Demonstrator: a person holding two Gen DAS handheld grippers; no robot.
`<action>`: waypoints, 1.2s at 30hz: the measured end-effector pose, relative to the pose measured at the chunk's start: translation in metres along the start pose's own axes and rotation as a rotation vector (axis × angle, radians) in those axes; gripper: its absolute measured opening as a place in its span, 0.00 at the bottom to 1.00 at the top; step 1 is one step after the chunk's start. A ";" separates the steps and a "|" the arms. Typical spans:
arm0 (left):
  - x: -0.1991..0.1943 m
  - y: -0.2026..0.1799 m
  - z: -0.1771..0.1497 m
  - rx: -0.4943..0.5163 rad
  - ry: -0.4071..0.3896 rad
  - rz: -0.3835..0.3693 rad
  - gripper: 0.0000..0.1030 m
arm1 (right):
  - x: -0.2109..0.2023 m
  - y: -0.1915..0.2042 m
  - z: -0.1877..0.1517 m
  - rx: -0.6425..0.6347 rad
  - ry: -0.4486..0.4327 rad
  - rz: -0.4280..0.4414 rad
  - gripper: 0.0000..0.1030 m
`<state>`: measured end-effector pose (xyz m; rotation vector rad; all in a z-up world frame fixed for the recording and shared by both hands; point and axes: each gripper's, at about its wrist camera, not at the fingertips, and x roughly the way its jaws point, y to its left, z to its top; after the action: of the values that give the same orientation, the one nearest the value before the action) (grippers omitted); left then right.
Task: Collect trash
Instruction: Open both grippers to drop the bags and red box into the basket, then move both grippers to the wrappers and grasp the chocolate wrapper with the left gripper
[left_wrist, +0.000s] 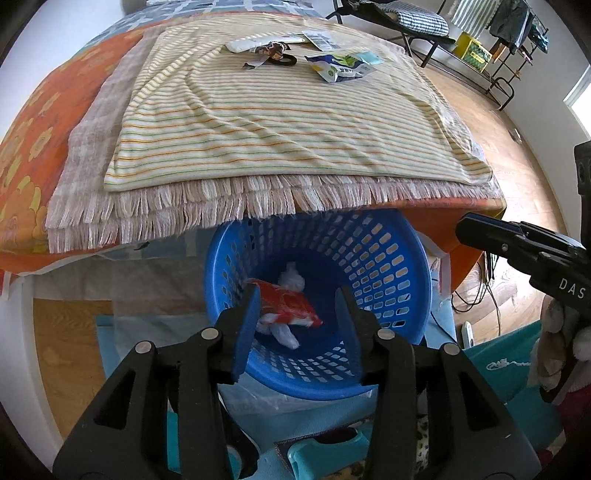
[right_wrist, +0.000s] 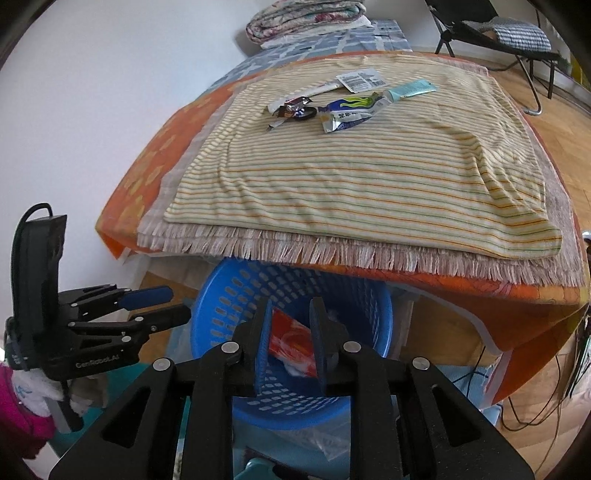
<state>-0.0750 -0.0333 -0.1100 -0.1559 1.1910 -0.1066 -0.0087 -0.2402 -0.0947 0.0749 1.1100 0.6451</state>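
Note:
A blue perforated basket (left_wrist: 369, 258) (right_wrist: 229, 295) stands on the floor under the bed's edge. Inside it a red wrapper (left_wrist: 286, 306) (right_wrist: 291, 338) lies on crumpled white tissue (left_wrist: 291, 278). My left gripper (left_wrist: 299, 295) (right_wrist: 179, 303) hangs open over the basket's mouth, with nothing between its pads. My right gripper (right_wrist: 292, 304) hovers over the same basket with a narrow gap and nothing held; one of its fingers (left_wrist: 491, 236) shows at the right. On the striped cloth lie a green-white wrapper (left_wrist: 338, 66) (right_wrist: 347, 110), a dark candy wrapper (left_wrist: 271, 51) (right_wrist: 291, 107) and a paper label (left_wrist: 321, 38) (right_wrist: 356, 81).
The bed carries a striped cloth (left_wrist: 277, 122) over a fringed blanket (left_wrist: 177, 206) that overhangs the basket. A folding chair (right_wrist: 498, 29) and a drying rack (left_wrist: 498, 44) stand on the wooden floor beyond. Cables (left_wrist: 476, 295) trail at the right; teal items lie below the grippers.

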 end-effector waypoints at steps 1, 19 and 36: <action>0.000 0.000 0.000 0.000 -0.001 0.001 0.41 | 0.000 0.000 0.000 0.002 0.000 -0.001 0.18; -0.004 0.003 0.021 -0.015 -0.015 -0.013 0.55 | 0.001 -0.007 0.011 0.032 -0.012 -0.083 0.55; -0.017 0.015 0.091 -0.037 -0.112 -0.022 0.56 | 0.002 -0.017 0.050 0.079 -0.020 -0.099 0.56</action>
<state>0.0037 -0.0096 -0.0643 -0.2051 1.0801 -0.0941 0.0420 -0.2402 -0.0795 0.0935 1.1130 0.5115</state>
